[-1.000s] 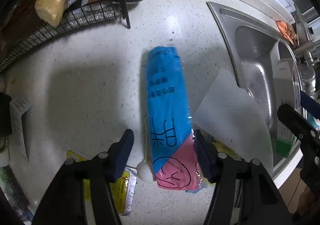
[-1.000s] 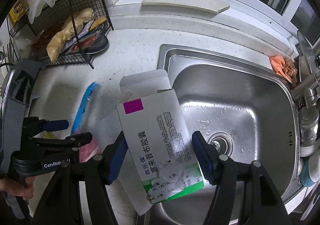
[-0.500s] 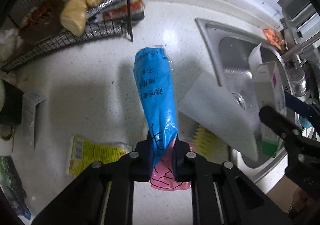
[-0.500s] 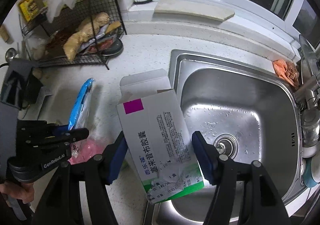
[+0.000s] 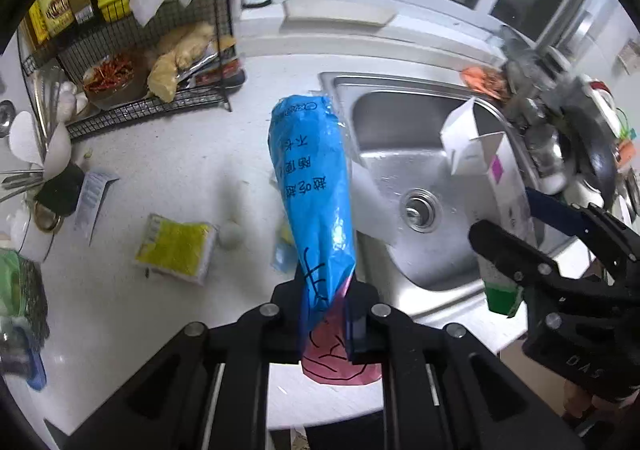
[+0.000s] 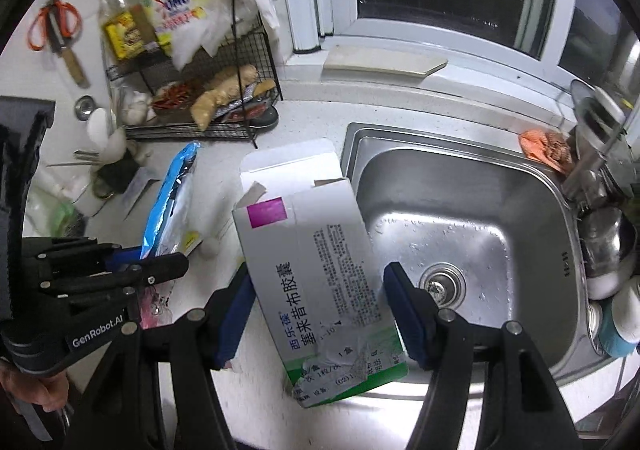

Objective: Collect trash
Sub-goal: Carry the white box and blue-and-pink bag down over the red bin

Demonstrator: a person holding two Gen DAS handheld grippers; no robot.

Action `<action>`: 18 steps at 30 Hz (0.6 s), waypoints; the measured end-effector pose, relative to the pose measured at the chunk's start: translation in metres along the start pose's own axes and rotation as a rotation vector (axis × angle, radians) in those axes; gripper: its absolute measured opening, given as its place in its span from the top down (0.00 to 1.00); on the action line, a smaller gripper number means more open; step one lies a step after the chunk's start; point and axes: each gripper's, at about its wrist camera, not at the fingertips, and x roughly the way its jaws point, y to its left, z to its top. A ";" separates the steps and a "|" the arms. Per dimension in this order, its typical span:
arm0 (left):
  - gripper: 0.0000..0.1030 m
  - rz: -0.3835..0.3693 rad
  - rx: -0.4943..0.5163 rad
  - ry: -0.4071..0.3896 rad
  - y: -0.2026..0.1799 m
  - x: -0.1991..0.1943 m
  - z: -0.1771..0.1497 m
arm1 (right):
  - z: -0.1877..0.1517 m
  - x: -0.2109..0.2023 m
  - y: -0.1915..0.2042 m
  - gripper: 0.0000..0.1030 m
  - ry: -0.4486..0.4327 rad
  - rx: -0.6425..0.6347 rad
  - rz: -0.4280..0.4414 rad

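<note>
My left gripper (image 5: 325, 300) is shut on a blue and pink plastic wrapper (image 5: 310, 186) and holds it up above the white counter (image 5: 160, 154). The wrapper also shows in the right wrist view (image 6: 170, 198), with the left gripper (image 6: 160, 264) below it. My right gripper (image 6: 320, 302) is shut on a white and green medicine box (image 6: 320, 270), its top flap open, held at the sink's left edge. The box also shows in the left wrist view (image 5: 496, 186).
A yellow packet (image 5: 174, 246), a white spoon (image 5: 232, 234), a white paper sheet (image 5: 372, 206) and a small white wrapper (image 5: 92, 198) lie on the counter. The steel sink (image 6: 460, 226) is at the right. A black wire rack (image 6: 192, 98) with food stands at the back left.
My left gripper closed on the blue and pink wrapper and lifted it off the counter. Both grippers have risen; the right still holds the box.
</note>
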 end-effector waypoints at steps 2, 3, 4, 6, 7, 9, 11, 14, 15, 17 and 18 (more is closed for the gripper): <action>0.89 0.002 0.015 -0.012 -0.014 -0.006 -0.009 | -0.016 -0.021 -0.005 0.39 -0.022 -0.003 0.006; 0.89 0.009 0.028 -0.019 -0.027 -0.014 -0.020 | -0.023 -0.028 -0.007 0.39 -0.031 -0.004 0.006; 0.89 0.014 0.033 -0.021 -0.035 -0.017 -0.027 | -0.033 -0.039 -0.011 0.39 -0.045 -0.007 0.005; 0.89 0.020 0.033 -0.029 -0.051 -0.026 -0.042 | -0.047 -0.054 -0.016 0.39 -0.059 -0.001 0.000; 0.89 0.022 0.037 -0.036 -0.061 -0.032 -0.052 | -0.055 -0.062 -0.019 0.39 -0.065 0.004 -0.003; 0.89 0.018 0.050 -0.047 -0.084 -0.040 -0.070 | -0.074 -0.079 -0.028 0.39 -0.076 0.013 -0.019; 0.89 0.014 0.065 -0.057 -0.104 -0.046 -0.088 | -0.090 -0.092 -0.036 0.39 -0.082 0.020 -0.032; 0.89 0.020 0.092 -0.072 -0.135 -0.056 -0.112 | -0.118 -0.113 -0.049 0.39 -0.090 0.042 -0.043; 0.89 0.020 0.099 -0.075 -0.144 -0.058 -0.120 | -0.129 -0.121 -0.055 0.39 -0.089 0.053 -0.048; 0.89 0.018 0.116 -0.073 -0.161 -0.060 -0.133 | -0.144 -0.132 -0.063 0.39 -0.088 0.074 -0.052; 0.89 0.017 0.124 -0.069 -0.169 -0.060 -0.140 | -0.153 -0.137 -0.068 0.39 -0.084 0.085 -0.059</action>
